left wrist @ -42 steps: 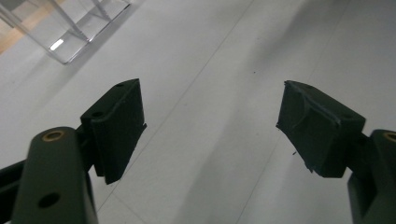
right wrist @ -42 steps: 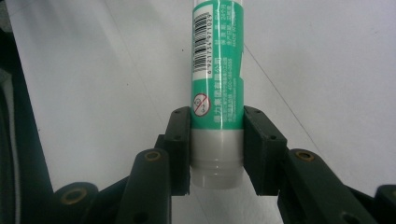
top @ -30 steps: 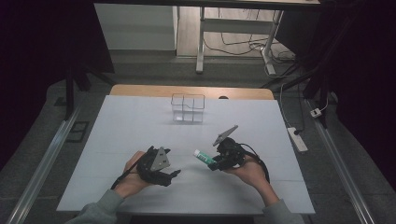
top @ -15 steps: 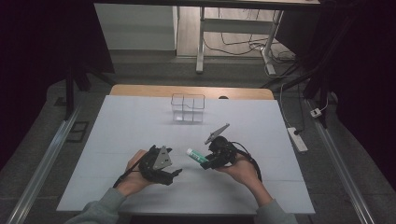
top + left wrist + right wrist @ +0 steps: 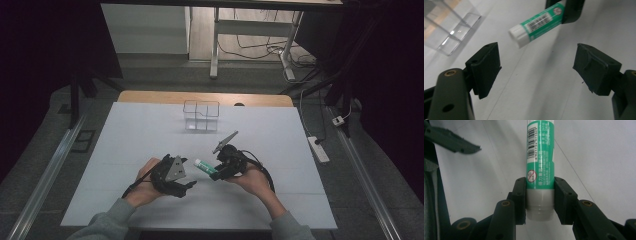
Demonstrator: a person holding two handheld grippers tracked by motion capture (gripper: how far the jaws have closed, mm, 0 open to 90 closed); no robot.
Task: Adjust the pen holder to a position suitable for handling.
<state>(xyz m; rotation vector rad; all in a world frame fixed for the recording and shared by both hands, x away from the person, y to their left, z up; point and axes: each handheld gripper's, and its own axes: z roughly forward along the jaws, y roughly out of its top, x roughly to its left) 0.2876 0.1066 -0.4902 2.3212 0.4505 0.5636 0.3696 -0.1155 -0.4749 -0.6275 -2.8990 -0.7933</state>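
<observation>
Already the glue stick (image 5: 540, 157) is pinched by its base in the right gripper (image 5: 540, 200); the left gripper (image 5: 536, 67), jaws spread, waits lower-centre for its cap; uncapping seems undone.

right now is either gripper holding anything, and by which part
The right gripper clamps the green glue stick at its grey base end, capped end pointing away. The left gripper is open, holding nothing.

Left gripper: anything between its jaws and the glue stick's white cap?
Nothing. In the left gripper view, only bare white table separates the open left gripper from the glue stick.
</observation>
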